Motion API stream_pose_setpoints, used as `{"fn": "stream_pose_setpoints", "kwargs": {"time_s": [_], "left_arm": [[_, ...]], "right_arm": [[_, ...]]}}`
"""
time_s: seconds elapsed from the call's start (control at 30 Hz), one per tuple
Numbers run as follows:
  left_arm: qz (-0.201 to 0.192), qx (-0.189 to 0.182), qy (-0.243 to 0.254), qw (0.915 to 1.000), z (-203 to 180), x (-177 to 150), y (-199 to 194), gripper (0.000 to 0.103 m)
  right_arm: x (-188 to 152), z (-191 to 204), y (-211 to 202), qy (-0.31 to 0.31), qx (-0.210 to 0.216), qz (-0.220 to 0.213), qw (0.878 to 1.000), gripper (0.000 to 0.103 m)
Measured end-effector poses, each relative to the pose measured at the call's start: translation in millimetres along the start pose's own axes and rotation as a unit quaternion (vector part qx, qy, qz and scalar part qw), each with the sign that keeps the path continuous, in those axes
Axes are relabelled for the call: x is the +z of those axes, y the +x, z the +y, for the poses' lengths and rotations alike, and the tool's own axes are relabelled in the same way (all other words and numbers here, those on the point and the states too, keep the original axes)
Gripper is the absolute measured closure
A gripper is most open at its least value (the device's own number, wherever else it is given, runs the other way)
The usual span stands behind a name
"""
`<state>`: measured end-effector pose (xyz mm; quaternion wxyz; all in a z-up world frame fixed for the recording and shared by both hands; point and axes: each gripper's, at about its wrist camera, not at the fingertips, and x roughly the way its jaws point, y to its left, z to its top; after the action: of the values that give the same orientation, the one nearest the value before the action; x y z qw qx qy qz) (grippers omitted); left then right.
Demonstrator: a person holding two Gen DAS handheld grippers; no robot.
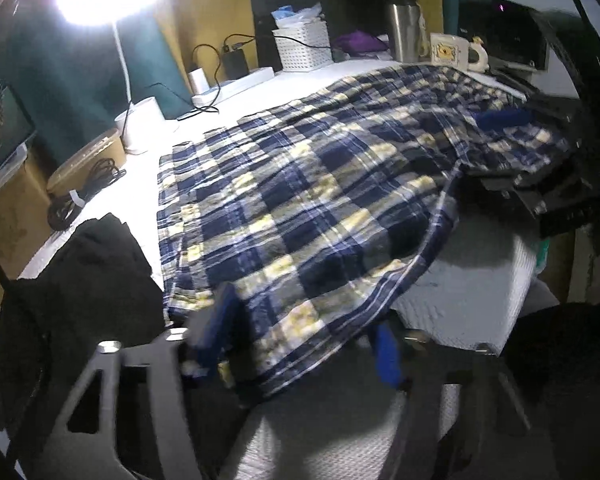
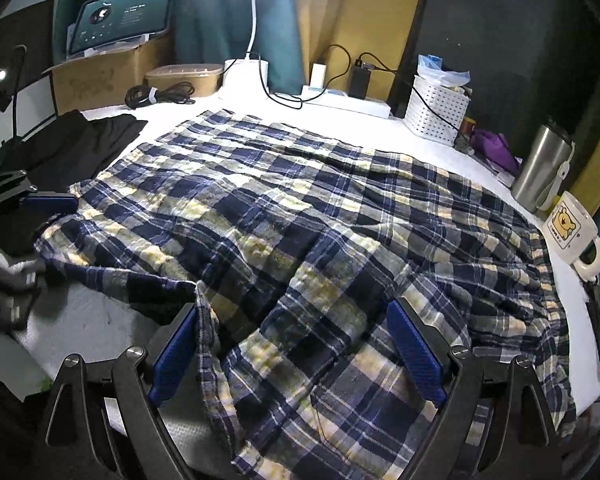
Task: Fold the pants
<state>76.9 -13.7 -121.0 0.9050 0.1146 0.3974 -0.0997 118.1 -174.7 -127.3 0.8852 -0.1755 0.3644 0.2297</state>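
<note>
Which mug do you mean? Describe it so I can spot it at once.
Start at the plaid pants spread over the white table. Follow their right edge to the tall steel tumbler. Just in front of it stands the white mug, the only thing there bearing a yellow cartoon bear.

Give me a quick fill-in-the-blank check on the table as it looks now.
1. The pants have a ____ pattern.
2. The bear mug stands beside a ____ tumbler.
3. The white basket sits on the ____ side of the lamp.
4. The right tool has its fingers ____ around the cloth.

Missing: plaid; steel; right; open
</note>
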Motion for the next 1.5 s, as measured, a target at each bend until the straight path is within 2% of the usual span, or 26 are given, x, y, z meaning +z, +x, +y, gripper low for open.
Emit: {"fn": "stream_pose_setpoints", "kwargs": {"time_s": [0.07,0.1,0.3,0.4,0.6,0.83,0.87,0.9,1.0,1.13,1.23,1.3,1.5], "left_arm": [[-0.004,-0.011,-0.008,0.9999,3.7,1.8,-6.0,0.083],[-0.012,-0.012,-0.011,0.9998,4.3,3.5,-10.0,0.088],[-0.071,-0.023,-0.056,0.9957,17.7,26.1,-40.1,0.099],[-0.095,-0.039,-0.083,0.9912,25.2,38.7,-52.3,0.099],[-0.137,-0.047,-0.086,0.9857,24.9,60.0,-82.9,0.100],[-0.164,-0.043,-0.085,0.9819,25.5,73.2,-108.2,0.100],[-0.166,-0.040,-0.085,0.9816,25.9,75.0,-110.8,0.100],[-0.168,-0.040,-0.085,0.9813,26.5,76.2,-112.6,0.100],[-0.170,-0.033,-0.083,0.9813,25.8,79.8,-116.3,0.100],[-0.169,-0.025,-0.081,0.9819,24.9,84.1,-118.0,0.100],[-0.168,-0.020,-0.076,0.9826,22.6,85.8,-119.8,0.100],[-0.165,-0.015,-0.070,0.9837,19.9,85.1,-120.4,0.100],[-0.147,-0.010,-0.075,0.9862,20.3,76.3,-107.9,0.101]], "right_arm": [[-2.9,1.8,-4.8,0.003,0.001,-0.003,1.000,0.011],[-4.2,3.9,-8.5,0.004,0.001,-0.006,1.000,0.011],[-12.0,37.5,-37.8,-0.016,0.023,-0.052,0.998,0.010],[-16.2,51.5,-39.8,-0.039,0.027,-0.066,0.997,0.002],[-27.1,49.3,-27.9,-0.056,-0.005,-0.062,0.996,0.002],[-49.3,-1.9,-23.7,-0.027,-0.075,-0.055,0.995,0.003],[-53.1,-11.9,-23.6,-0.018,-0.086,-0.053,0.995,0.007],[-57.9,-24.3,-23.9,-0.007,-0.100,-0.051,0.994,0.016],[-68.8,-56.3,-25.2,0.017,-0.125,-0.043,0.991,0.026],[-82.2,-87.3,-31.8,0.032,-0.159,-0.039,0.986,0.028],[-88.8,-99.6,-36.7,0.032,-0.168,-0.036,0.985,0.034],[-92.8,-109.4,-43.5,0.042,-0.162,-0.036,0.985,0.041],[-98.2,-126.6,-67.3,0.074,-0.121,-0.060,0.988,0.042]]}}
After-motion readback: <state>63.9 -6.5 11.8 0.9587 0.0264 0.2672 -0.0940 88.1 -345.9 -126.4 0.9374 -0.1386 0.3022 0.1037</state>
